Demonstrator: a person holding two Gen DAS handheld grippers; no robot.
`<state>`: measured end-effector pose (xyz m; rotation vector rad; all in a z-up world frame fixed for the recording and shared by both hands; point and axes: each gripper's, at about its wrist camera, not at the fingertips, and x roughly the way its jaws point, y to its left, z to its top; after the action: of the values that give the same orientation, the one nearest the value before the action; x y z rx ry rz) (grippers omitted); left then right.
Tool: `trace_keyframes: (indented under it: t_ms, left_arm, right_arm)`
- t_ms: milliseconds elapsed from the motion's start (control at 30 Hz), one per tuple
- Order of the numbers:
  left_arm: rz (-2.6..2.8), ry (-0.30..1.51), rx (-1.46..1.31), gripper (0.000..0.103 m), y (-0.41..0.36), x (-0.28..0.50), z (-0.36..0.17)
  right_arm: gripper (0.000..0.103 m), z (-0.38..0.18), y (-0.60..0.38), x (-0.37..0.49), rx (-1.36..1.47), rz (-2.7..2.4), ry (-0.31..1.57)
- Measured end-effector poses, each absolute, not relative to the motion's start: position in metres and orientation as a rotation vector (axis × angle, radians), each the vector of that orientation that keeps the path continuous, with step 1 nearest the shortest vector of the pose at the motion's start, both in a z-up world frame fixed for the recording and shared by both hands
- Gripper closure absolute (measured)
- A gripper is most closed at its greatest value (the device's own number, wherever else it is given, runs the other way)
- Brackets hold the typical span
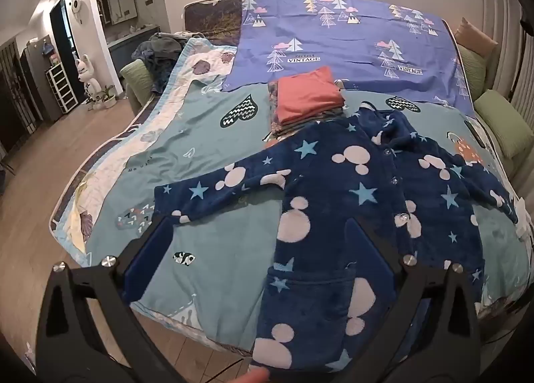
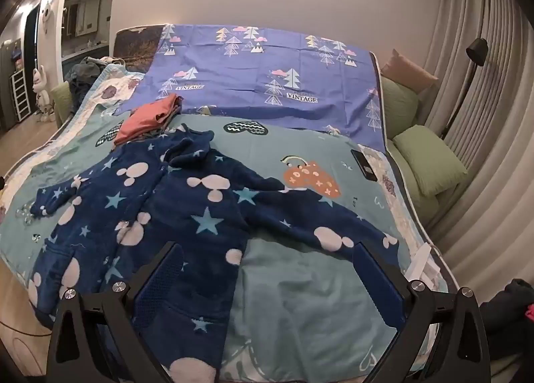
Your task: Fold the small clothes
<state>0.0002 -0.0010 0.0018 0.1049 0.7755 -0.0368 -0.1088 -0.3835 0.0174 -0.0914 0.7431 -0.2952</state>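
Bed [image 1: 213, 136]: teal sheet fills the middle.
Blue starry jacket [image 1: 350, 203]: spread flat.
Left claw [image 1: 263, 243]: wide open, empty.
Right claw [image 2: 267, 269]: wide open, empty.

A home bedroom is showing here: a bed [image 2: 300, 162] is lying under patterned sheets, curtains [image 2: 484, 89] are hanging along one wall, green pillows [image 2: 430, 159] are sitting beside the mattress, and a kitchen area [image 1: 123, 9] is opening off past the wooden floor [image 1: 43, 156].

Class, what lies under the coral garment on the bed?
Under the coral garment sits a stack of folded clothes, edges only showing; what each piece is stays covered.
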Motion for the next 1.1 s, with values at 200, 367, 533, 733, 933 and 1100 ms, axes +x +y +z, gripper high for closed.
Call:
trace_keyframes:
  t_ms: [200, 367, 533, 733, 933, 1100]
  left_arm:
    - [-0.050, 0.738, 0.111, 0.001, -0.006, -0.008, 0.004]
    - [-0.065, 0.732, 0.089, 0.001, -0.004, -0.009, 0.006]
    - [-0.063, 0.718, 0.091, 0.001, -0.006, -0.011, 0.007]
    - [-0.061, 0.721, 0.078, 0.001, -0.005, -0.012, 0.009]
    - [-0.072, 0.711, 0.070, 0.001, -0.001, -0.015, 0.010]
    - [-0.069, 0.714, 0.075, 0.001, -0.001, -0.014, 0.009]
  right_arm:
    - [0.000, 0.017, -0.385, -0.109, -0.078, -0.284, 0.745]
    - [0.000, 0.016, -0.385, -0.107, -0.074, -0.280, 0.756]
    - [0.000, 0.014, -0.386, -0.108, -0.066, -0.277, 0.760]
    - [0.000, 0.013, -0.388, -0.110, -0.066, -0.277, 0.758]
    - [0.000, 0.013, -0.386, -0.110, -0.079, -0.278, 0.761]
    - [0.000, 0.013, -0.385, -0.110, -0.081, -0.280, 0.758]
